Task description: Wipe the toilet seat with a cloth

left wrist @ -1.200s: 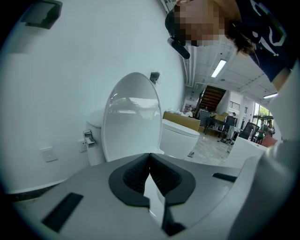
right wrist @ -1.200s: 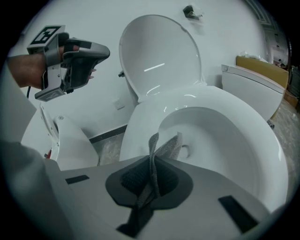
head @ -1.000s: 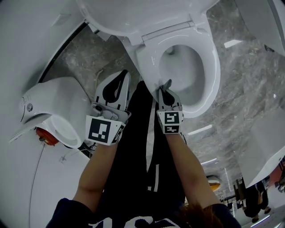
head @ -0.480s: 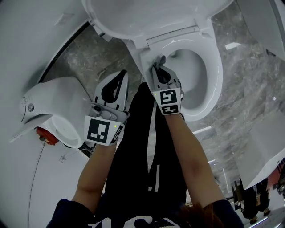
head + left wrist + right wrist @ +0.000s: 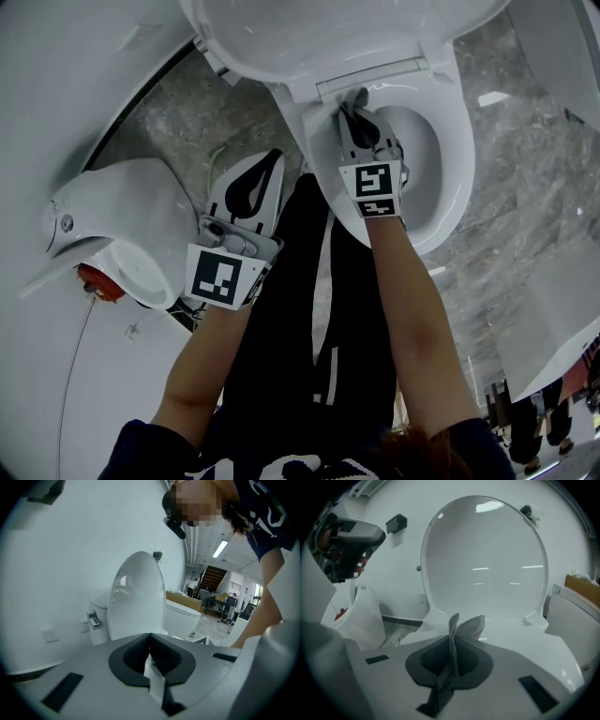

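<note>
A white toilet stands with its lid (image 5: 309, 28) raised and its seat (image 5: 450, 178) down. My right gripper (image 5: 353, 105) is shut on a grey woven cloth (image 5: 354, 97). The gripper is over the seat's back left part, close to the hinge. In the right gripper view the cloth (image 5: 466, 626) sticks up from between the jaws of that gripper (image 5: 452, 641), with the seat (image 5: 515, 637) and lid (image 5: 487, 564) just beyond. My left gripper (image 5: 270, 159) hangs left of the bowl over the floor. In its own view the left gripper (image 5: 150, 641) is shut.
A white fixture (image 5: 122, 225) with an orange part (image 5: 94, 281) stands at the left, near my left gripper. Grey marble floor (image 5: 178, 122) surrounds the toilet. The person's dark trousers (image 5: 300, 309) fill the middle. Another white toilet (image 5: 180, 616) stands farther off in the left gripper view.
My right gripper has slid with the cloth along the seat's left side, from the front rim toward the hinge. The left gripper has barely moved.
</note>
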`<state>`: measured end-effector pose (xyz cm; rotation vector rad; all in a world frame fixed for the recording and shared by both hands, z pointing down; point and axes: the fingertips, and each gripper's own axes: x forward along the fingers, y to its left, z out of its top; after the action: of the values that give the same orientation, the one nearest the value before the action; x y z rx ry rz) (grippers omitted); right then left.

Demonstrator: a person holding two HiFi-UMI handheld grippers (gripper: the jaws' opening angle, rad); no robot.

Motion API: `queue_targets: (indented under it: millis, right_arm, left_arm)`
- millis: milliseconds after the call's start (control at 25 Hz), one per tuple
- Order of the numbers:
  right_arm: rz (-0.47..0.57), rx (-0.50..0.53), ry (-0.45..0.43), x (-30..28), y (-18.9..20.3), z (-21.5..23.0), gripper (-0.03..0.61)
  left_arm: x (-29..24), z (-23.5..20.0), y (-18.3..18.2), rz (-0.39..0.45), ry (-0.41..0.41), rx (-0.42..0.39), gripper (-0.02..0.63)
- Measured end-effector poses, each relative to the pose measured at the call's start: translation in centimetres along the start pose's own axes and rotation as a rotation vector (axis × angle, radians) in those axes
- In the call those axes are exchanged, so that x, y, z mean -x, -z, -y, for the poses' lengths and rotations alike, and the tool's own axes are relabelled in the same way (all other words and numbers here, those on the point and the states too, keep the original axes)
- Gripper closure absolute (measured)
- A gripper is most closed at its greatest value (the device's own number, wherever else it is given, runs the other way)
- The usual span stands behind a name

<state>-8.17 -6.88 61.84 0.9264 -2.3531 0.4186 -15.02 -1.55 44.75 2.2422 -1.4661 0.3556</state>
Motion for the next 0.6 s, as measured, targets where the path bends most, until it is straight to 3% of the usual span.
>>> queue_targets:
  millis: [120, 320, 480, 600]
  right_arm:
    - [-0.013, 0.074, 0.019, 0.0, 0.2, 1.8, 0.551]
    - [-0.051, 0.102, 0.079, 0.5, 0.8, 5.0, 0.551]
    - [-0.082, 0.046, 0.164, 1.3, 0.6, 7.8, 0.551]
    - [0.011, -0.053, 0.228, 3.8, -1.3, 10.2, 0.552]
  left_arm:
    - [0.0, -0.3, -0.6, 0.021, -0.021, 0.025, 0.604]
    - [0.3, -0.4, -0.9, 0.029, -0.028, 0.021, 0.604]
    - [0.5, -0.2, -1.1, 0.028, -0.025, 0.006, 0.604]
    - [0.7, 0.2, -1.6, 0.027, -0.015, -0.017, 0.604]
